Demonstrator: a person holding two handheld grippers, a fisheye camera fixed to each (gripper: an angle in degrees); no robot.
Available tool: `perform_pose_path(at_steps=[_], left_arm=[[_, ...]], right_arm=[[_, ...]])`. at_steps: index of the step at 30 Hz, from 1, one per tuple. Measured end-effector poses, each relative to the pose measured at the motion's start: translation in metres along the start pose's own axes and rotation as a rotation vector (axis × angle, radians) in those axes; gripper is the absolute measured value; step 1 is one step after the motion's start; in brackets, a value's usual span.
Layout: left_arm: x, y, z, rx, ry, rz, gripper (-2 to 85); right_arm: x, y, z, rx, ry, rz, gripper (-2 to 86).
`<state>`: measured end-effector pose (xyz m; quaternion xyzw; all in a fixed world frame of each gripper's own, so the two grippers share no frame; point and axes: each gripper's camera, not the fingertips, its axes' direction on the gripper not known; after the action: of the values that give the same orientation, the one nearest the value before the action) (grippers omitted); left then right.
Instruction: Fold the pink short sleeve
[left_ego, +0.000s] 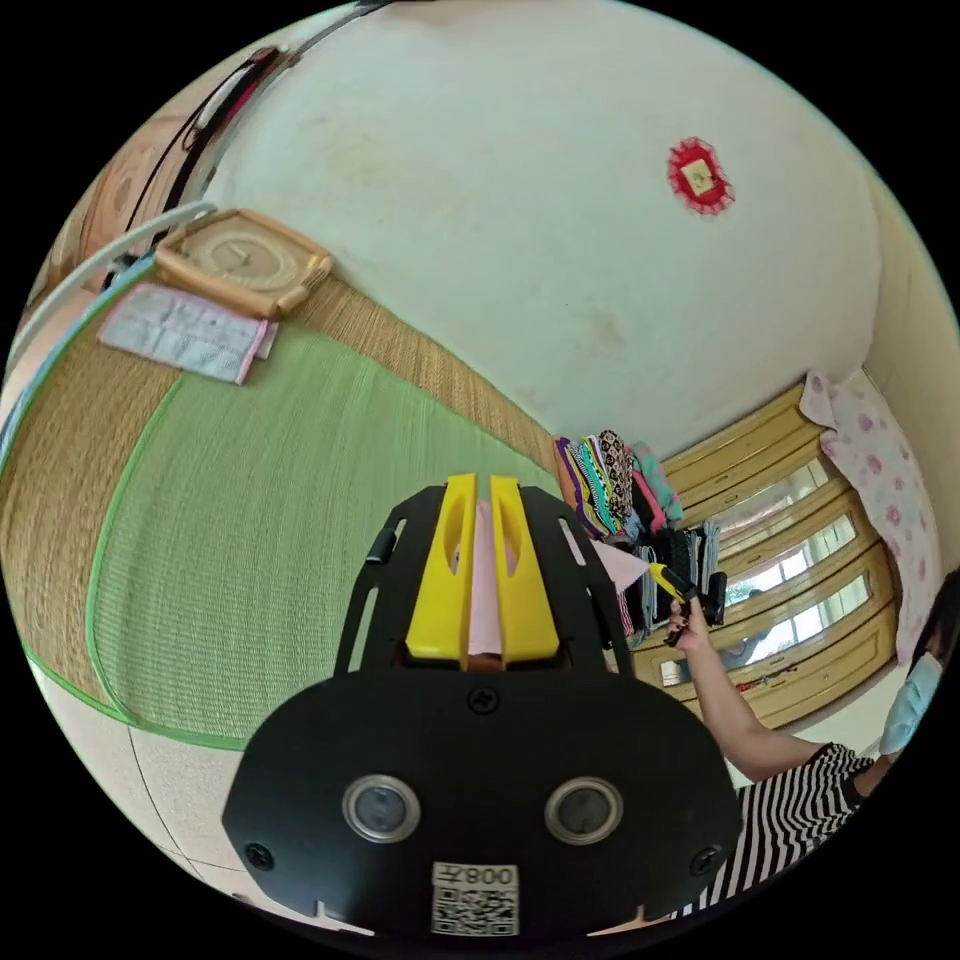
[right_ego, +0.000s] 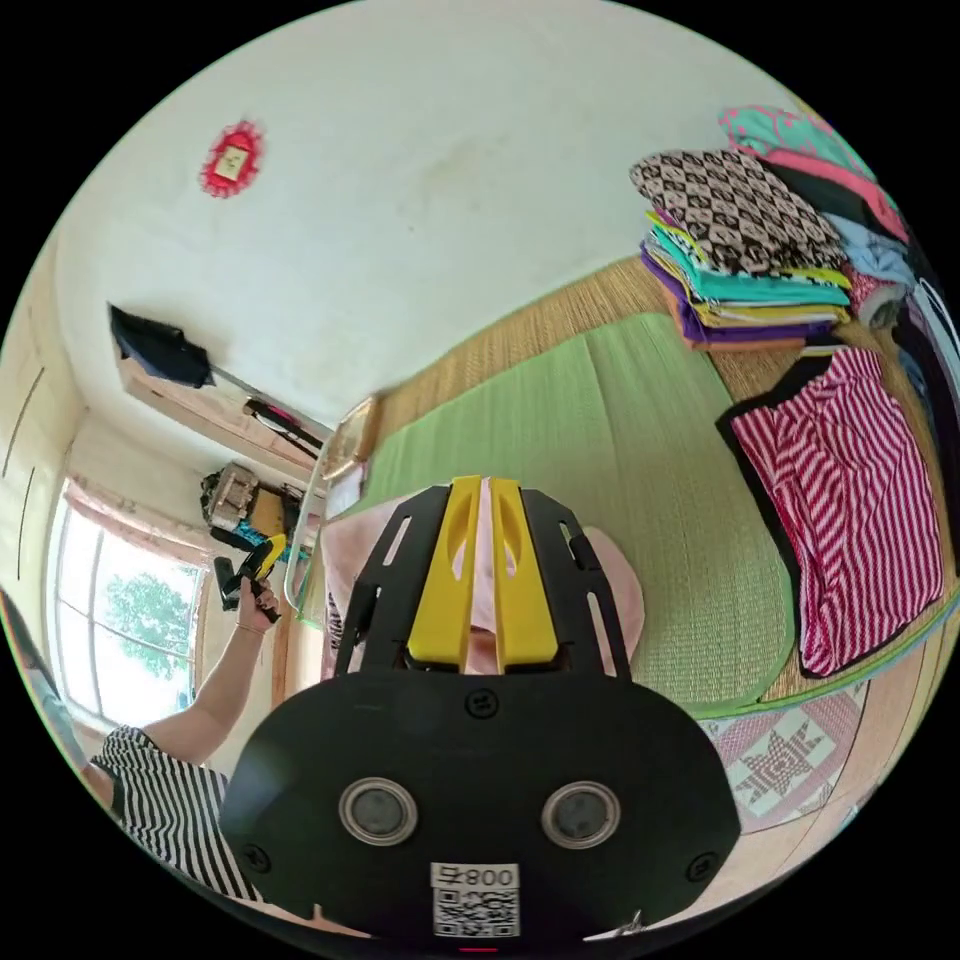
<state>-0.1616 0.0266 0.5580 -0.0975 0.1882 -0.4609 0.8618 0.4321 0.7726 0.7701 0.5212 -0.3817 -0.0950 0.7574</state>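
While both grippers are raised above the green mat (left_ego: 250, 520), each pinches a part of the pink short sleeve (right_ego: 615, 590). In the left gripper view, the left gripper (left_ego: 482, 500) has its yellow jaws nearly together, with a strip of pink cloth clamped between them. A further pink corner extends from beside the jaws toward the right gripper (left_ego: 672, 588), which a hand (left_ego: 688, 625) holds out at arm's length in front of a stack of folded clothes (left_ego: 605, 480).

In the right gripper view, the right gripper (right_ego: 485, 500) likewise has its jaws pressed on pink cloth, and the garment hangs behind and to both sides of the jaws, above the mat. The left gripper (right_ego: 258, 562) appears at the left of this view, held by the other hand (right_ego: 255, 605). A red-and-white striped garment (right_ego: 850, 510) lies flat at the mat's edge, just beside the stack. A wooden clock (left_ego: 243, 262) lies near the wall (left_ego: 520, 200).
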Motion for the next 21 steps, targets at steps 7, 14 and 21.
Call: perform_pose_path(at_steps=[7, 14, 21], left_arm=[[-0.067, 0.066, 0.067, -0.392, 0.067, -0.153, 5.5], [-0.061, 0.099, 0.107, -0.631, 0.103, -0.202, 8.8], [-0.074, 0.083, 0.099, -0.614, -0.078, -0.240, 10.9]], right_arm=[[0.098, 0.067, 0.057, -0.122, -0.023, 0.202, 6.0], [0.139, 0.130, 0.071, -0.169, -0.017, 0.358, 7.4], [0.137, 0.114, 0.089, -0.210, 0.043, 0.322, 7.6]])
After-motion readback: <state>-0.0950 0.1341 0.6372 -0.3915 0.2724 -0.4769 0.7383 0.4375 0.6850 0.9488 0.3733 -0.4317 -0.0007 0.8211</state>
